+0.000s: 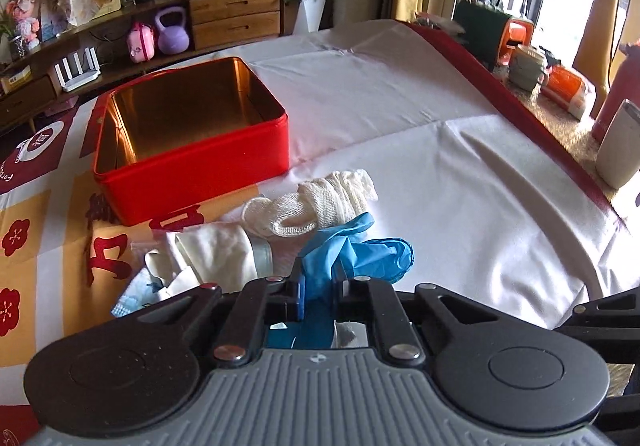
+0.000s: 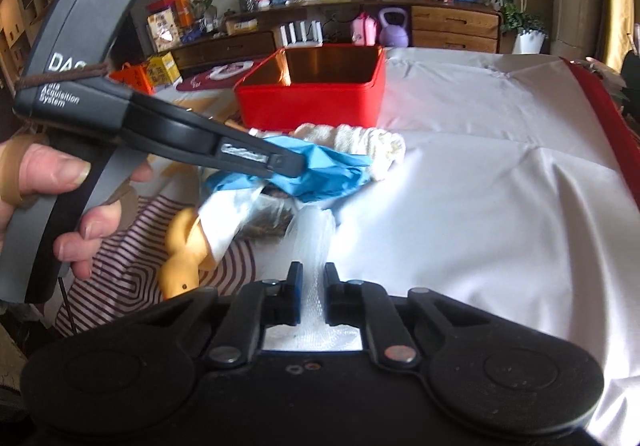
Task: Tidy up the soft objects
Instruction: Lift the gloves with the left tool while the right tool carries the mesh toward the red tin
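While the left gripper (image 1: 319, 278) is clamped on a blue glove (image 1: 360, 250), the right gripper (image 2: 313, 280) is pinching a strip of white mesh (image 2: 316, 246). Both items lie in a heap with a cream knit glove (image 1: 328, 202) on the white sheet (image 1: 460, 166), just beside an open red tin (image 1: 192, 134).

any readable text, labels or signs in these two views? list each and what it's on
"DA" then cut off, with "Acquisition System" below: white print on the left gripper's grey handle, right wrist view.
Large red characters on the patterned cloth beside the red tin: partly covered, not readable.
White lettering on the dark red round mat: cut off and blurred.
Print on the yellow boxes near the shelf: too small to read.
Nothing else legible.
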The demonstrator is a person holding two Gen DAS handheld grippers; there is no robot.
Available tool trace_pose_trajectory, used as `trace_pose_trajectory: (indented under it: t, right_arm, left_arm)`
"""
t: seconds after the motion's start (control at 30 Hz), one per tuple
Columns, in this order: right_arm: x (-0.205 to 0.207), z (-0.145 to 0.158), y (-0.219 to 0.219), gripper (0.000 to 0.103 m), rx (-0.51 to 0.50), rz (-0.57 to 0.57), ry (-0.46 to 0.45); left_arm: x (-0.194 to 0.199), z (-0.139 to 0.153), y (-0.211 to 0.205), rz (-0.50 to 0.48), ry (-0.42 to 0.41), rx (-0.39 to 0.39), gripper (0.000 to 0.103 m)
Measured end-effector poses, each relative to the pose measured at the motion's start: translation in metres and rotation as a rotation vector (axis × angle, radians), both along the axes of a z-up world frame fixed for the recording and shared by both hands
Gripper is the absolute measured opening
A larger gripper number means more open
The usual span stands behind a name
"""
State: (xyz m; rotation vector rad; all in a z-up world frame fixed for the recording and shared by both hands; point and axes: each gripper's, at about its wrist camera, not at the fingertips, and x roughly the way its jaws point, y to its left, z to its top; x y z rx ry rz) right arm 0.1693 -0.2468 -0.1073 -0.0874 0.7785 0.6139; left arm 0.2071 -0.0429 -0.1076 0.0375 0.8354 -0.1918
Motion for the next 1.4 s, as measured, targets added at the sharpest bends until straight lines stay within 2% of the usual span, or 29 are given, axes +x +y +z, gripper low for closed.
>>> trace_pose_trajectory:
  t: [0.27,0.8,1.03,1.17,1.4]
  right_arm:
    - [-0.002,0.025,-0.025,0.006,0.033,-0.053,-0.057]
    - [0.008,0.080,-0.035,0.005,0.079,-0.083,-0.203]
    - [0.016,0.097,-0.028,0.005,0.084,-0.074,-0.245]
    - [0.030,0.106,-0.024,0.005,0.104,-0.073,-0.240]
    - [0.063,0.122,-0.002,0.005,0.096,-0.046,-0.258]
  left_arm:
    - [-0.009,0.021,0.016,0.051,-0.036,-0.053,0.009]
    - [-0.022,0.071,0.038,0.091,-0.121,-0.118,0.009]
    - [-0.021,0.085,0.046,0.100,-0.143,-0.145,0.009]
    - [-0.018,0.095,0.053,0.106,-0.155,-0.155,0.009]
    - [0.000,0.116,0.066,0.121,-0.188,-0.134,0.009]
